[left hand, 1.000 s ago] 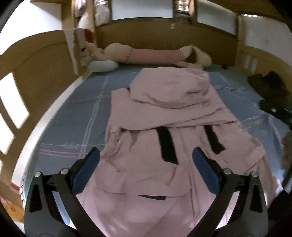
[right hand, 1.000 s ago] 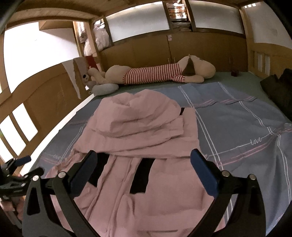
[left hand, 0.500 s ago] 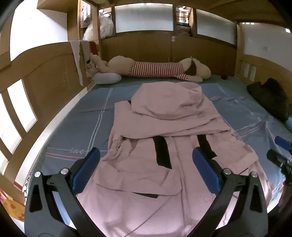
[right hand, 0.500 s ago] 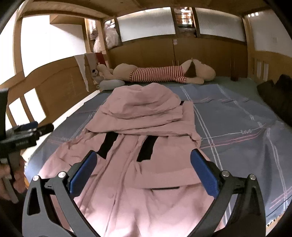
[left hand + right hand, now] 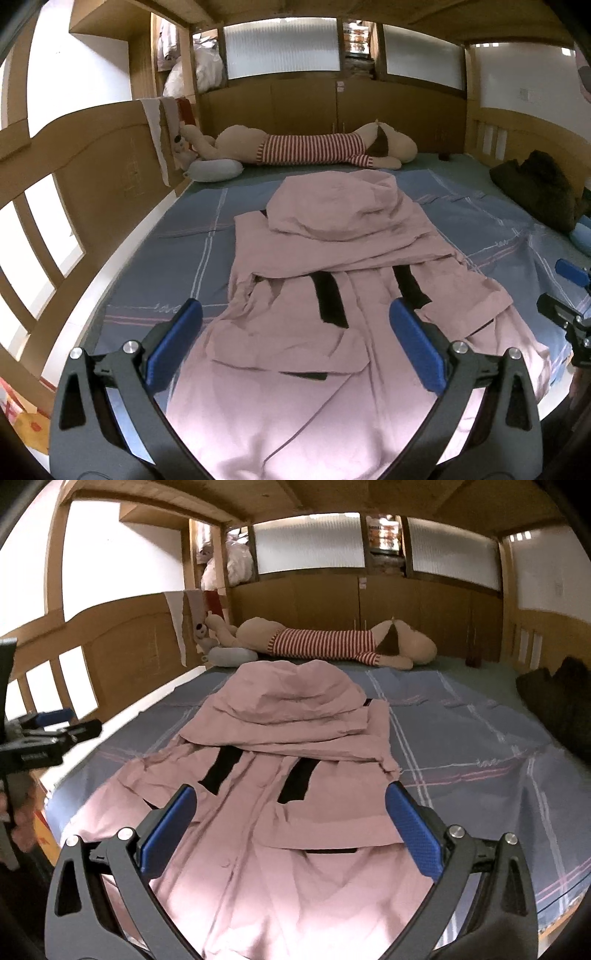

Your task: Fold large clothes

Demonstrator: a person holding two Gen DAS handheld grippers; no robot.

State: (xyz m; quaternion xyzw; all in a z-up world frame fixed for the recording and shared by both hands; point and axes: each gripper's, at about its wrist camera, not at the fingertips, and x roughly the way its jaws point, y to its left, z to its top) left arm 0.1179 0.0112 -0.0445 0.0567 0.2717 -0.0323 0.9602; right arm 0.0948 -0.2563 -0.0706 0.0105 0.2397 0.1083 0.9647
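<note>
From the left wrist view, the left gripper [image 5: 293, 334] has its blue fingers [image 5: 173, 345] spread wide apart and holds nothing. Below it, a big pink coat [image 5: 332, 295] lies flat on the blue bed sheet [image 5: 177, 258], its hood toward a long stuffed toy [image 5: 310, 149] at the far end.

From the right wrist view, the right gripper [image 5: 290, 819] is wide open and empty too. The pink coat [image 5: 288, 775] lies spread under it. A dark pile of clothes [image 5: 561, 709] sits at the right edge of the bed.

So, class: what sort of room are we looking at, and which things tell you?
Most likely a bedroom: a bed with wooden rails, a long plush toy by the headboard, and a pink coat spread on it.
</note>
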